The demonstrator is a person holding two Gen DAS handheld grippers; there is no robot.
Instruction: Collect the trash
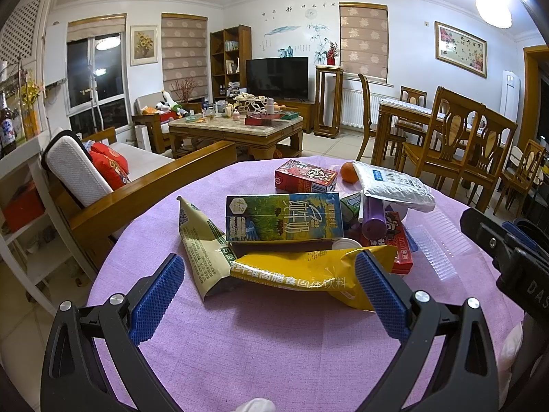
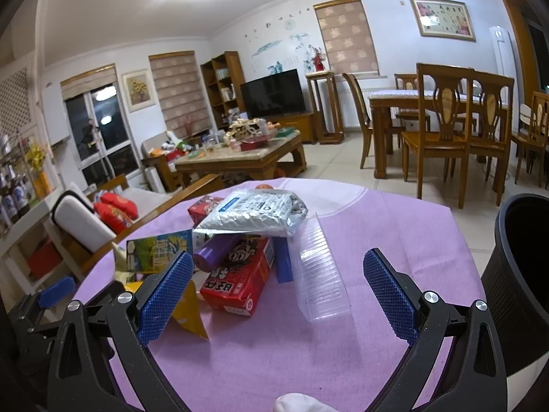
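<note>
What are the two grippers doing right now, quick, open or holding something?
Left gripper: open, holding nothing, above the yellow packet.
Right gripper: open, holding nothing, facing the clear plastic tray.

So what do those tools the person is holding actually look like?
Each hand-held gripper, left and right, is a black plastic frame of two curved, cut-out arms joined with silver bolts. Each arm ends in a flat blue pad with a fine dimpled texture. White letters, "DAS", mark the right one's body, seen from the left camera. No cables show.
</note>
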